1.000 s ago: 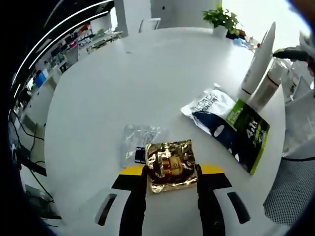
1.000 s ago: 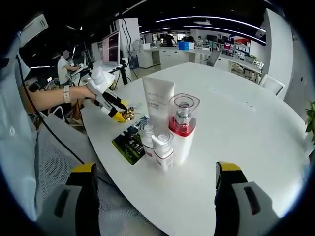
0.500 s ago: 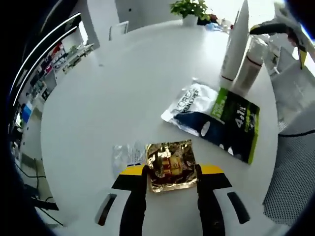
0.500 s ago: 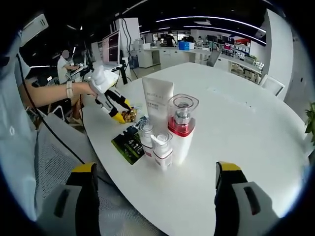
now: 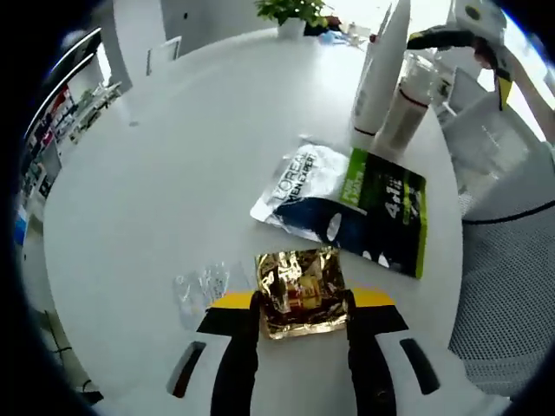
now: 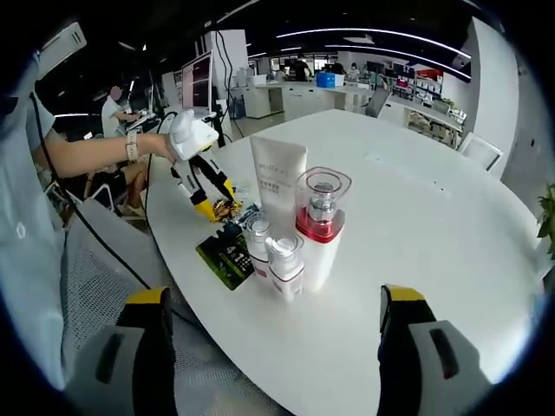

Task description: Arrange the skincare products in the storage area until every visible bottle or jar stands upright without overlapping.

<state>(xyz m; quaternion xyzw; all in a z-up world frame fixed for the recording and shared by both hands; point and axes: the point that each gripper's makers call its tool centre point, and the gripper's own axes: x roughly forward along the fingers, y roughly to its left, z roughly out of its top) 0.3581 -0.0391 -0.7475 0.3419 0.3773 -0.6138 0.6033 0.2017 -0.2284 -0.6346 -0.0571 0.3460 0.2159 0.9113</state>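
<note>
left gripper view: tongs [image 5: 302, 316] pinch gold sachet [image 5: 300, 290].

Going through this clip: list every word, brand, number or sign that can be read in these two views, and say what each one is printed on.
"L'OREAL": on the silver-white sachet lying flat on the table.
"4.11", roughly: on the green and dark sachet beside it; not sure of it.
Gold foil sachet between the left gripper jaws: print too crinkled to read.
White tube and pump bottles: text too small to read.

gold sachet [image 5: 300, 292]: crinkled, shiny foil
desk [image 5: 173, 173]: smooth, matt white
pump bottle [image 6: 319, 227]: glossy clear plastic
tube [image 6: 277, 184]: matt white plastic
</note>
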